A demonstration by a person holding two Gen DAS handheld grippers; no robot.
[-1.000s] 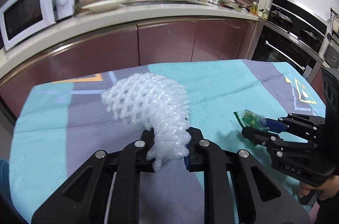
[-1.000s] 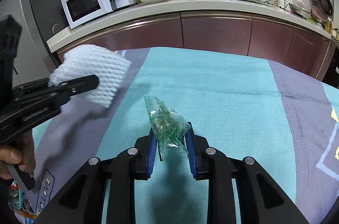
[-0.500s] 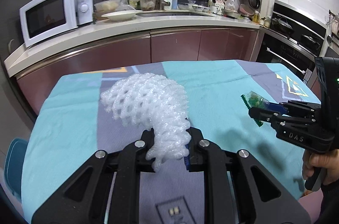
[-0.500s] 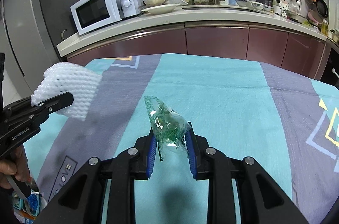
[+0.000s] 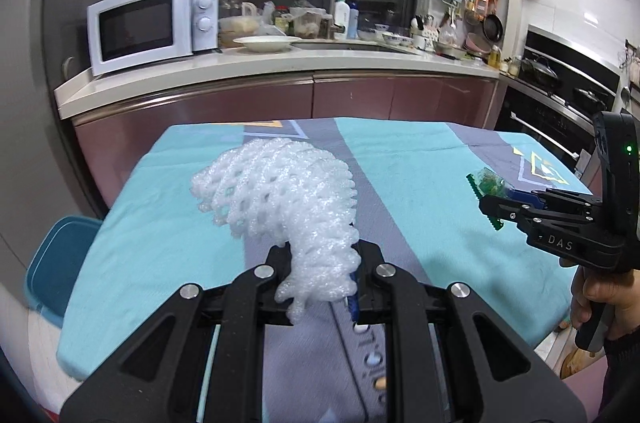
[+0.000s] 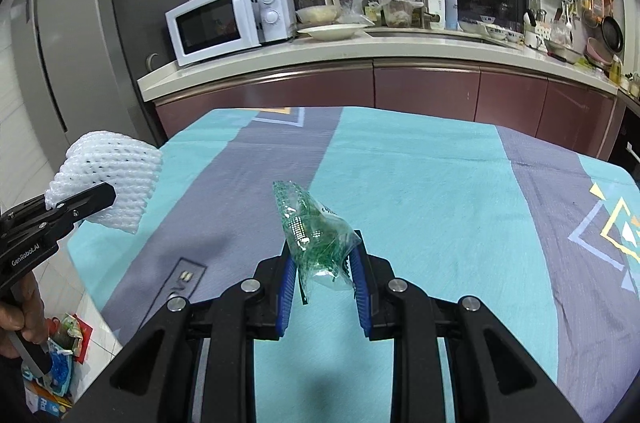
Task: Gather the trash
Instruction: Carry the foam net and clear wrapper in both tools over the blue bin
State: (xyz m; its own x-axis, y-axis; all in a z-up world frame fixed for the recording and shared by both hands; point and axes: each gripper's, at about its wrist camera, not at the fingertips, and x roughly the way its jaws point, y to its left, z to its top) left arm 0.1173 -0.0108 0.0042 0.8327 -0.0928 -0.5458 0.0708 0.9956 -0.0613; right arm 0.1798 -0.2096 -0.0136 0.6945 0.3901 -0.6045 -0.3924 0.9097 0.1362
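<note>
between the black fingers of the left gripper [image 5: 320,263] sits a white foam fruit net [image 5: 280,195], pinched at its narrow lower end while its wider meshed body fans up and to the left, clear of the cloth below. the jaws are drawn nearly together on the foam, and the tool points forward and downward over the near left part of the table [image 5: 420,183]. seen from the right wrist view, this same gripper reaches in from the left edge with the net [image 6: 110,183] bulging above and beyond its tip, a hand [image 6: 20,319] wrapped round its grip at the lower left, off the table's left edge. the right gripper [image 6: 322,263] pinches a crumpled clear wrapper with green print [image 6: 312,235] between its blue pads [image 6: 288,283]; the jaws stand narrowly apart, pressed on the wrapper's lower half, and the rest of it sticks up and leans left, held above the cloth. from the left wrist view that gripper comes in from the right, angled toward the table's middle, the wrapper [image 5: 486,183] poking past its tip, and a hand [image 5: 600,299] grasps the handle below. the teal and grey patterned tablecloth [image 6: 420,183] covers the table beneath both tools. behind it runs a counter with maroon cabinet doors [image 6: 420,95], and a white microwave [image 6: 228,23] stands on its left end. on the floor at the lower left of the right wrist view lie some colourful packets [image 6: 60,363].
</note>
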